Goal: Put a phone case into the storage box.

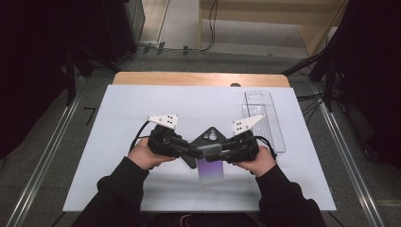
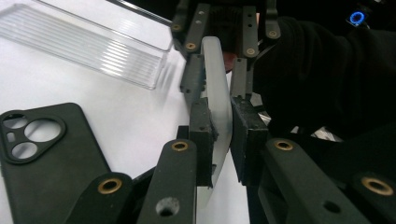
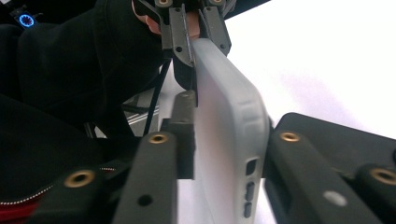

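Observation:
A frosted, purple-tinted phone case (image 1: 211,169) hangs over the front of the white mat between both grippers. In the left gripper view it stands edge-on as a pale strip (image 2: 217,74). My left gripper (image 2: 222,122) is shut on its near end, both pads pressed on it. My right gripper (image 3: 229,122) faces the left one (image 1: 191,152) from the other side. Its jaws straddle the case (image 3: 229,149), and from the left gripper view a thin gap shows beside one far finger. A black phone case (image 1: 208,138) (image 2: 42,158) lies camera side up on the mat behind them.
A clear ribbed plastic tray (image 1: 265,118) (image 2: 88,44) lies at the right of the white mat (image 1: 142,104). The wooden table edge (image 1: 198,78) runs along the back. Dark sleeves come in from the bottom edge.

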{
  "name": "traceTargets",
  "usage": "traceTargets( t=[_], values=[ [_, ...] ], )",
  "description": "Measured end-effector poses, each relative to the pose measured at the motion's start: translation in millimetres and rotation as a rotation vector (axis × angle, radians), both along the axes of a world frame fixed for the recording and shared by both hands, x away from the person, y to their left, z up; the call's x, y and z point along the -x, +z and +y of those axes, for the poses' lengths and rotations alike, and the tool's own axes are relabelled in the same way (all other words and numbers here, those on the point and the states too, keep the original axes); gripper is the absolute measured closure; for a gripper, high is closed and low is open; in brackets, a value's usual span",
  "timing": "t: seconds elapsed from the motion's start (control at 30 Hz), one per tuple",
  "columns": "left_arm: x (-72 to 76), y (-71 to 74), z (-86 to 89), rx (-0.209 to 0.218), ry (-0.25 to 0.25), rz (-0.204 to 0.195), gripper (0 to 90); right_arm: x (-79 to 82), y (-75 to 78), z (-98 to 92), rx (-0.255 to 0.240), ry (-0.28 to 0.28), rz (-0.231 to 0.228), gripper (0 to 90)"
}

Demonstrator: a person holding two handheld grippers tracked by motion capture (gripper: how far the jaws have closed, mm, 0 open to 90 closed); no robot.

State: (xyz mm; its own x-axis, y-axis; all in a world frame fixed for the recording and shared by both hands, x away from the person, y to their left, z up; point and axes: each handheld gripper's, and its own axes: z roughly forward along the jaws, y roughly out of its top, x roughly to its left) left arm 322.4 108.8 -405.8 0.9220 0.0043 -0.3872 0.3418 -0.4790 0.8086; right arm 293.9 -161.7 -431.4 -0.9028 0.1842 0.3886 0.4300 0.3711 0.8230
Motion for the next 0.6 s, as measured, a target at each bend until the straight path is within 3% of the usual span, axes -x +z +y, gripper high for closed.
traceTargets(
  t=[0.07,0.23,0.3,0.37,0.4,0.53,0.6],
  values=[
    [1.1,3.6,1.9,0.012,-0.003,0.001,80.8,1.2,1.7,-1.8,-0.005,-0.022,-0.010,54.3],
    [1.7,9.4,5.1,-0.002,0.027,0.002,80.7,2.5,4.5,-9.1,-0.016,-0.057,-0.038,44.0],
    [0.0,11.0,6.7,-0.027,0.069,0.027,80.6,3.6,5.5,-11.1,-0.016,-0.083,-0.049,39.2],
    [-0.4,11.2,7.3,-0.035,0.076,0.029,80.6,4.4,6.1,-12.9,-0.017,-0.113,-0.063,34.6],
    [-1.7,11.8,8.9,-0.043,0.104,0.033,80.7,4.4,6.1,-13.9,-0.017,-0.126,-0.067,34.1],
    [-3.1,13.1,11.8,-0.045,0.143,0.028,80.7,4.2,6.3,-17.8,-0.023,-0.170,-0.071,27.3],
    [-3.9,14.8,14.6,-0.043,0.182,0.024,80.6,4.1,6.6,-20.6,-0.015,-0.226,-0.078,23.6]
  ],
)
